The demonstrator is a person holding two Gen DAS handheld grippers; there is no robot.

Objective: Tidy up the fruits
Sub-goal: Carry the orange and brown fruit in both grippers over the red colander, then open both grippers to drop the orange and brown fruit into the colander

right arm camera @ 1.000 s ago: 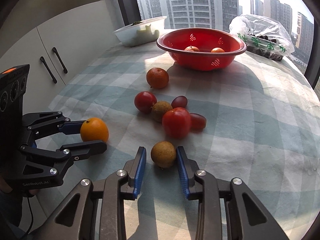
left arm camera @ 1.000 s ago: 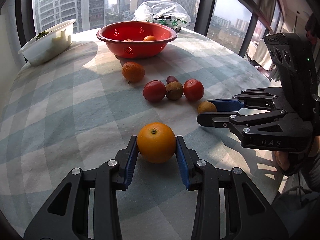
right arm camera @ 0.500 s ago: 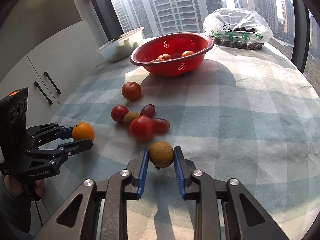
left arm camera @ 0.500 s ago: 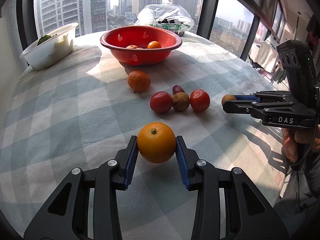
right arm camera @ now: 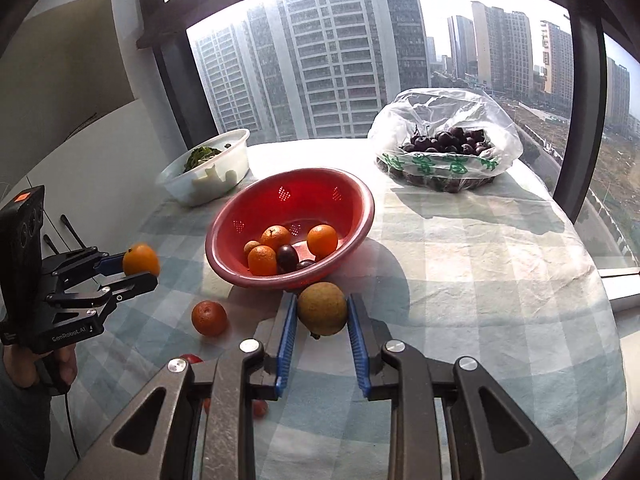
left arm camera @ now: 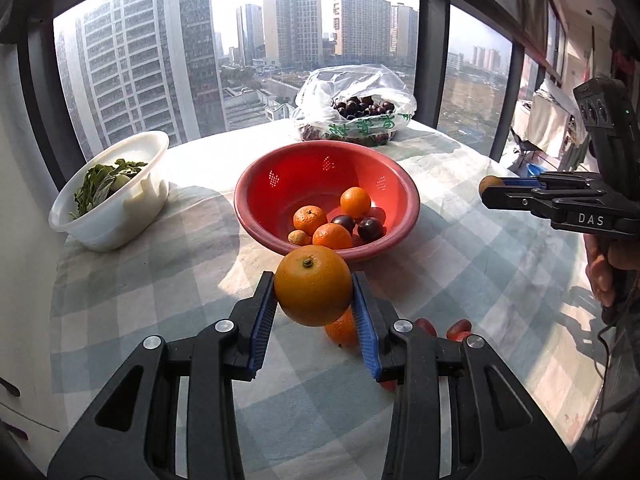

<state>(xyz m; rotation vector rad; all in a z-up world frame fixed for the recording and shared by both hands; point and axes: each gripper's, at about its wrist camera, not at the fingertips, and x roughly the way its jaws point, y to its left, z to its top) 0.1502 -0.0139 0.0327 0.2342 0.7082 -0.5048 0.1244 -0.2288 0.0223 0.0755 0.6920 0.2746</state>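
Observation:
My left gripper [left arm camera: 314,300] is shut on a large orange [left arm camera: 313,285] and holds it in the air just in front of the red colander [left arm camera: 404,184], which holds several oranges and dark plums. My right gripper [right arm camera: 322,316] is shut on a brownish round fruit [right arm camera: 322,309], raised near the colander's [right arm camera: 360,192] front rim. A small orange [right arm camera: 209,317] lies on the checked cloth below. Red tomatoes [left arm camera: 459,328] peek out behind my left fingers. The left gripper with its orange [right arm camera: 141,260] shows at the left of the right wrist view.
A white tub of greens [left arm camera: 116,196] stands left of the colander. A plastic bag of dark cherries [right arm camera: 446,148] sits at the back right by the window. The table edge runs along the right [right arm camera: 600,280].
Both grippers have lifted their fruits off the cloth and moved forward toward the red colander, which is now much closer. The loose fruits have dropped below the fingers.

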